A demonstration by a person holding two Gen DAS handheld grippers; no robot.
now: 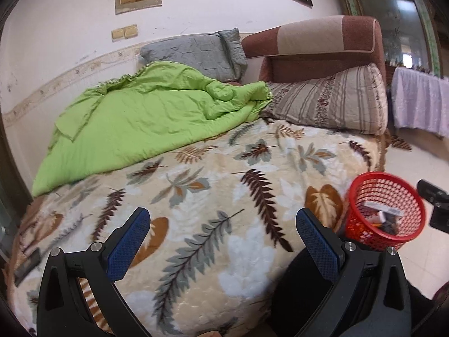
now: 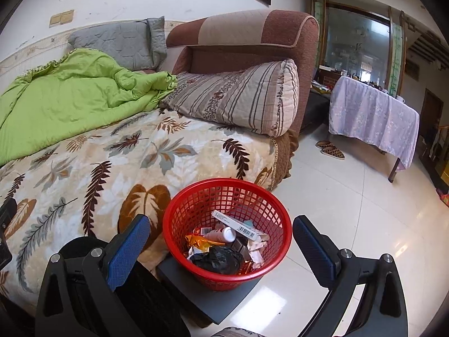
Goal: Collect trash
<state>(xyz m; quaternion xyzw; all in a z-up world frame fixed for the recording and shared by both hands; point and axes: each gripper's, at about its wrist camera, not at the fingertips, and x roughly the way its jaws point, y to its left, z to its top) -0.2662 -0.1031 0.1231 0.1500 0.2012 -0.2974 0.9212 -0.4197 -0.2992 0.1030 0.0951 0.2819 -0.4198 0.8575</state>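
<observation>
Red mesh plastic catches the eye first: the basket (image 2: pixel 227 233) sits on a dark grey board just beyond and between the right gripper (image 2: pixel 221 236) fingers, which stand wide apart with nothing pinched. Inside lie the collected trash: a crumpled black bag (image 2: pixel 217 259), an orange foil wrapper (image 2: pixel 200 240), a pink-and-white bottle (image 2: pixel 221 234) and a flat white box (image 2: pixel 238 226) with a barcode (its printing too small to read). The left gripper (image 1: pixel 223 241) also gapes empty, over the leaf-patterned blanket (image 1: pixel 202 185), where I see no litter ahead of its fingers. By my reckoning the collecting looks nearly or wholly finished. No brand is legible anywhere.
</observation>
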